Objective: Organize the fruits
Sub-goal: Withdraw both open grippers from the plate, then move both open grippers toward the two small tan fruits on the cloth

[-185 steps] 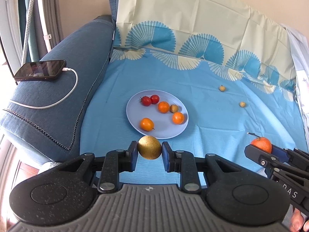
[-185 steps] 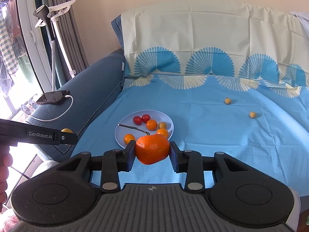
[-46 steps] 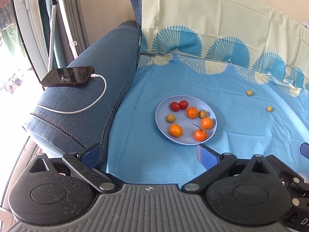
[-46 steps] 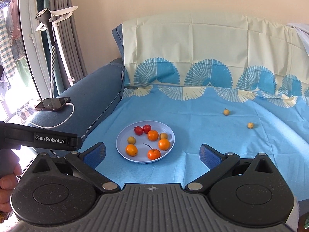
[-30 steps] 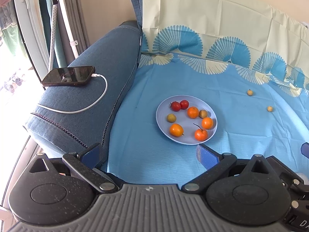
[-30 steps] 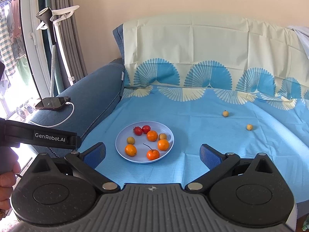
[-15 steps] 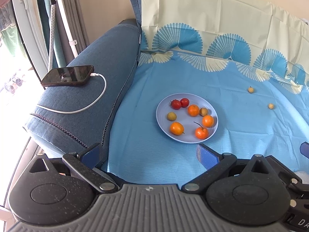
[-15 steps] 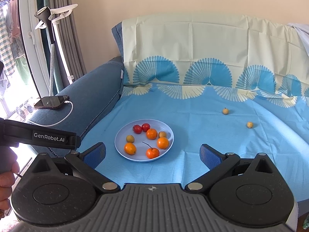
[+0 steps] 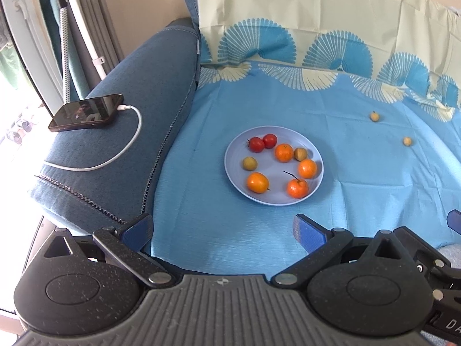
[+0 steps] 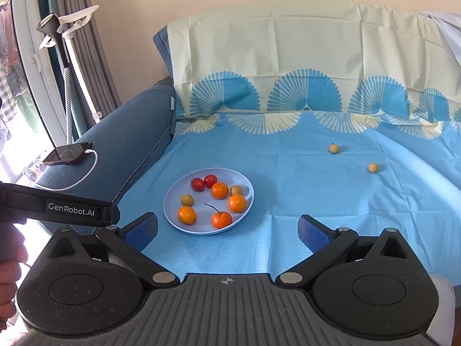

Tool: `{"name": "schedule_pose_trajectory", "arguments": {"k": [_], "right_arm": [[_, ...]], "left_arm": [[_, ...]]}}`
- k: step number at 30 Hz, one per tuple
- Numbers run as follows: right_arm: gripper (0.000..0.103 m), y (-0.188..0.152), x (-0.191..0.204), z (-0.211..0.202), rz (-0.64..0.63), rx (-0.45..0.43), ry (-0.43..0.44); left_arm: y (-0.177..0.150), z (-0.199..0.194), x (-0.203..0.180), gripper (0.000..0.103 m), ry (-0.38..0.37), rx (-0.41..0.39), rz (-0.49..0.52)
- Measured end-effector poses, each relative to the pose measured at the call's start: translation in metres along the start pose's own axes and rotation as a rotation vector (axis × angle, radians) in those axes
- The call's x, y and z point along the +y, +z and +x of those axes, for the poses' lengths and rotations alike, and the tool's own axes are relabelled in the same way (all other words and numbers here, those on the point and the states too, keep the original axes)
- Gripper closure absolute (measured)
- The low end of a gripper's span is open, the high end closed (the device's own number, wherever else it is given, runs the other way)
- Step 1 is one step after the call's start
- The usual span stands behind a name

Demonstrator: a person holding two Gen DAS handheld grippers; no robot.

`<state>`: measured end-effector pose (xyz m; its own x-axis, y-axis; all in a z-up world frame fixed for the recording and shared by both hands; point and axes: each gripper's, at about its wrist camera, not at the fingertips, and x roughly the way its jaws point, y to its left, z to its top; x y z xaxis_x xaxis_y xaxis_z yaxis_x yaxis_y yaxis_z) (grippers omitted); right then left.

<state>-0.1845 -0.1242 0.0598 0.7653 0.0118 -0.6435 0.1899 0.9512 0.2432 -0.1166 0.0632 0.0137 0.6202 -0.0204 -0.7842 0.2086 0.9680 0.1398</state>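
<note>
A pale blue plate [image 9: 234, 173] [image 10: 247, 186] lies on the blue cloth and holds several fruits: two red tomatoes [image 9: 256, 144], orange citrus [image 9: 257, 182] [image 10: 221, 219] and small yellow-brown fruits [image 9: 249, 163]. Two small yellow fruits [image 9: 374, 116] [image 9: 406, 141] lie loose on the cloth to the far right, also in the right wrist view [image 10: 333, 148] [image 10: 372, 167]. My left gripper [image 9: 223, 229] is open and empty, held back from the plate's near edge. My right gripper [image 10: 227, 229] is open and empty, just short of the plate.
A blue sofa arm [image 9: 129, 121] on the left carries a phone [image 9: 85, 112] on a white charging cable [image 9: 126, 147]. A patterned cloth [image 10: 288, 66] covers the backrest. Curtains and a white stand [image 10: 66, 43] are at far left. The left gripper's body [image 10: 57, 206] crosses the right view.
Since 6.2 s ago both grippers let go of their fruits, which now lie on the plate. Over the last second both grippers have only drifted slightly.
</note>
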Motion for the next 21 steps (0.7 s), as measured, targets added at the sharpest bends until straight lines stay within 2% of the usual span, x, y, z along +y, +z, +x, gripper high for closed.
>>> {"name": "schedule_pose_trajectory", "arguments": {"k": [12, 21], "right_arm": [[0.001, -0.005, -0.06, 0.017, 0.14, 0.031, -0.098], [0.001, 0.01, -0.145, 0.054, 0.248, -0.026, -0.288]], "left_arm": [[0.025, 0.035, -0.067, 0.0, -0.043, 0.06, 0.101], [0.077, 0.085, -0.157, 0.0, -0.154, 0.083, 0.18]]}}
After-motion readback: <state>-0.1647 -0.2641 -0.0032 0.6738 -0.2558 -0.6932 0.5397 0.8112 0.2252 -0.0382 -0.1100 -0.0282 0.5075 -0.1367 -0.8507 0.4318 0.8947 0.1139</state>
